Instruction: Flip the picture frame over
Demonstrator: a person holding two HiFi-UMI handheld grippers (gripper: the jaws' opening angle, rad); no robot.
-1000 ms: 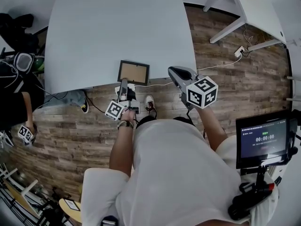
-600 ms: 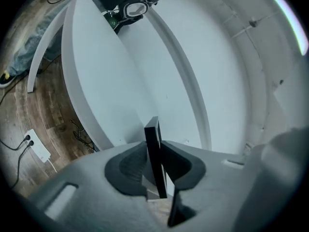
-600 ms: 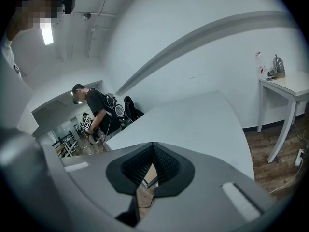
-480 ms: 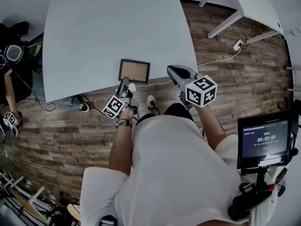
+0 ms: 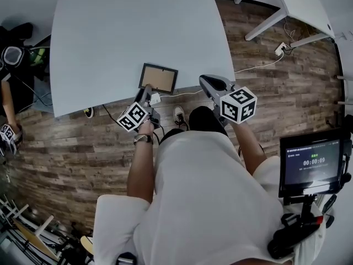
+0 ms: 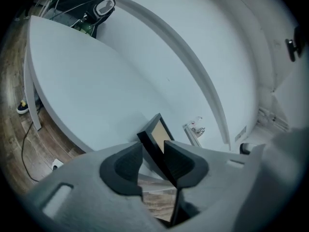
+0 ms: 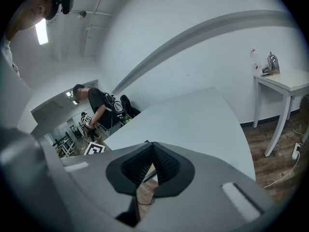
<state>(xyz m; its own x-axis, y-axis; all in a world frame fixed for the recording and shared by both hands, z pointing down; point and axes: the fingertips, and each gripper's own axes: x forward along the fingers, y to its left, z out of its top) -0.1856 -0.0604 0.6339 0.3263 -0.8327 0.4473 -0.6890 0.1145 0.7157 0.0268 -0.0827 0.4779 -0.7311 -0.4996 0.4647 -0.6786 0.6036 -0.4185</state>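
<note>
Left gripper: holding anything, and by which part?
Nothing gripped. The left gripper has the near edge of the picture frame between its jaws, but they have just been opening and one pad stands clear. The right gripper is shut, empty.

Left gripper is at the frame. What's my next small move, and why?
Probably close the left gripper on the picture frame. Its jaws have just been opening; the frame's near edge stands between them with one pad clear of it, so nothing is gripped. The frame lies flat near the table edge and needs a hold before turning.
</note>
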